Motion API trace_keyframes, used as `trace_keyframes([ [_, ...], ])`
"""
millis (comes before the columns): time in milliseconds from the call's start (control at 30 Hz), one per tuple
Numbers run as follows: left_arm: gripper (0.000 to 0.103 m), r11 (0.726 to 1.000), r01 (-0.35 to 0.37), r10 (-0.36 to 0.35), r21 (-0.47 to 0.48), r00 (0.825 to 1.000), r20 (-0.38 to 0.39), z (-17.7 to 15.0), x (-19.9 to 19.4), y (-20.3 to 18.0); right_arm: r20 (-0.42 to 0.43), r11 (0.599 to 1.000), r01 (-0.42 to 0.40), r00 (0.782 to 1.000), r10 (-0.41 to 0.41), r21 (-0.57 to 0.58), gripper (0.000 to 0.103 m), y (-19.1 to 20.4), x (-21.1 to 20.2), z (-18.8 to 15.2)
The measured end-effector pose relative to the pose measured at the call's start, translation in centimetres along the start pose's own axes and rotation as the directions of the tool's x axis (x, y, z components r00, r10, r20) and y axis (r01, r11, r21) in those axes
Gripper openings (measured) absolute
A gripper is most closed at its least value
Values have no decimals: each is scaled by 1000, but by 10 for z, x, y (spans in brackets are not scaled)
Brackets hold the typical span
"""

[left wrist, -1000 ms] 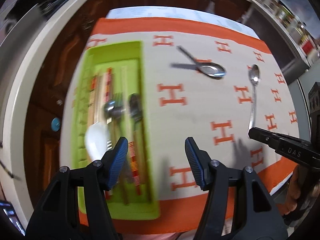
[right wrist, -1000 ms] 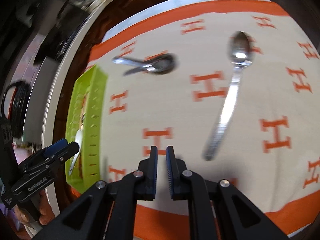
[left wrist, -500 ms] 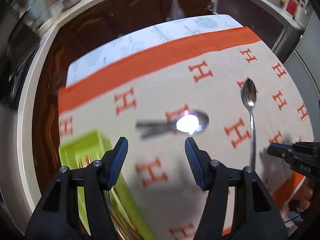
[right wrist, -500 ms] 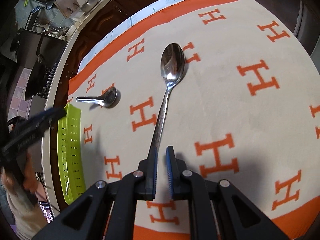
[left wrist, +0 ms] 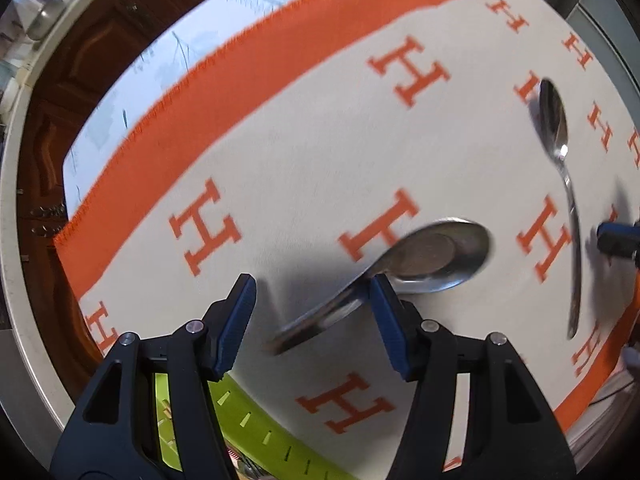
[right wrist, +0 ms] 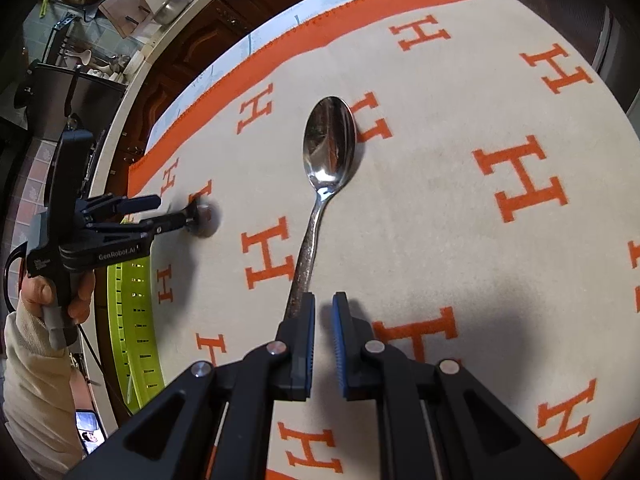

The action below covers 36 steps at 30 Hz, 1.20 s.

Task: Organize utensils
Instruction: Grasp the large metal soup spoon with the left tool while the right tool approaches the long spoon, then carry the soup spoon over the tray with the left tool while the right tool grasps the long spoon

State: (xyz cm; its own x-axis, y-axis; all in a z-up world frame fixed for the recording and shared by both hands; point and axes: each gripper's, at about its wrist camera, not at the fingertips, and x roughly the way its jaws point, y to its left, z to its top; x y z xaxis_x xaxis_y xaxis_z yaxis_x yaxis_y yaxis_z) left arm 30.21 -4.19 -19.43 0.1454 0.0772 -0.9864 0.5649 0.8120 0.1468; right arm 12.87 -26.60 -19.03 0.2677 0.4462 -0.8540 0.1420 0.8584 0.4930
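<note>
In the left wrist view, the left hand-held gripper (left wrist: 312,320) stands with its jaws wide apart over the cream cloth (left wrist: 304,168) with orange H marks that covers the desk. Between the blue pads (left wrist: 240,320) lies the handle of a short, deep-bowled metal spoon (left wrist: 436,256); its bowl sits just beyond the right pad, and the handle runs back toward the camera, close against that pad. Whether the pad touches it cannot be told through the blur. Right of this short spoon, well apart, a long slim spoon (left wrist: 560,152) lies with its bowl away from the camera. The blue tip of the right hand-held gripper (left wrist: 618,238) shows at the frame's right edge, just beside the long spoon's handle. Nearer the camera than the short spoon, a lime-green utensil tray (left wrist: 256,428) shows under the gripper body, its contents mostly hidden.

In the right wrist view, the right hand-held gripper (right wrist: 323,320) has its jaws narrowly parted, with nothing between them. The long slim spoon (right wrist: 326,152) lies bowl-up on the cloth (right wrist: 460,200), and the end of its handle meets the outer side of the left finger (right wrist: 302,320). Left of the long spoon, the left hand-held gripper (right wrist: 176,212) is held by a hand (right wrist: 60,296) in a cream sleeve (right wrist: 36,380), its tips at the blurred short spoon (right wrist: 204,220). The green tray (right wrist: 132,312) lies below that gripper, left of the long spoon's handle.
</note>
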Motion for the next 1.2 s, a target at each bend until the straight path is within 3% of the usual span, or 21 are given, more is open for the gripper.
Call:
trace_keyframes([
  [200, 56, 999, 43, -42, -17, 999, 28, -13, 5, 9, -14, 1000, 4, 1000, -4, -3, 10, 3, 8, 4],
  [267, 46, 999, 52, -52, 5, 998, 40, -16, 5, 5, -17, 1000, 2, 1000, -2, -2, 10, 5, 9, 4],
  [300, 35, 997, 66, -67, 32, 997, 36, -18, 5, 1, -19, 1000, 3, 1000, -3, -3, 10, 5, 10, 3],
  [400, 17, 992, 37, -44, 118, 998, 52, -23, 2, -15, -24, 1000, 4, 1000, -4, -3, 10, 5, 11, 4],
  [533, 11, 990, -11, 2, 138, 998, 67, -27, 1, -24, -22, 1000, 8, 1000, -7, 5, 10, 4, 10, 4],
  [600, 6, 994, -14, 7, 108, 997, 71, -23, -1, -26, -20, 1000, 10, 1000, -10, 6, 10, 4, 10, 3],
  [700, 1, 999, 37, -38, 23, 997, 63, -27, -6, -23, -21, 1000, 10, 1000, -10, 7, 10, 3, 10, 1],
  [867, 0, 994, 50, -43, -97, 996, 73, -45, -13, -31, -16, 1000, 6, 1000, -6, 21, 10, 1, 10, 1],
  [1000, 0, 963, 102, -82, -251, 993, 89, -64, -18, -23, -13, 1000, 5, 1000, -5, 24, 10, 0, 10, 0],
  [1200, 0, 886, 186, -127, -425, 978, 162, -106, -40, -12, -16, 1000, -2, 1000, 2, 21, 10, 3, 10, -2],
])
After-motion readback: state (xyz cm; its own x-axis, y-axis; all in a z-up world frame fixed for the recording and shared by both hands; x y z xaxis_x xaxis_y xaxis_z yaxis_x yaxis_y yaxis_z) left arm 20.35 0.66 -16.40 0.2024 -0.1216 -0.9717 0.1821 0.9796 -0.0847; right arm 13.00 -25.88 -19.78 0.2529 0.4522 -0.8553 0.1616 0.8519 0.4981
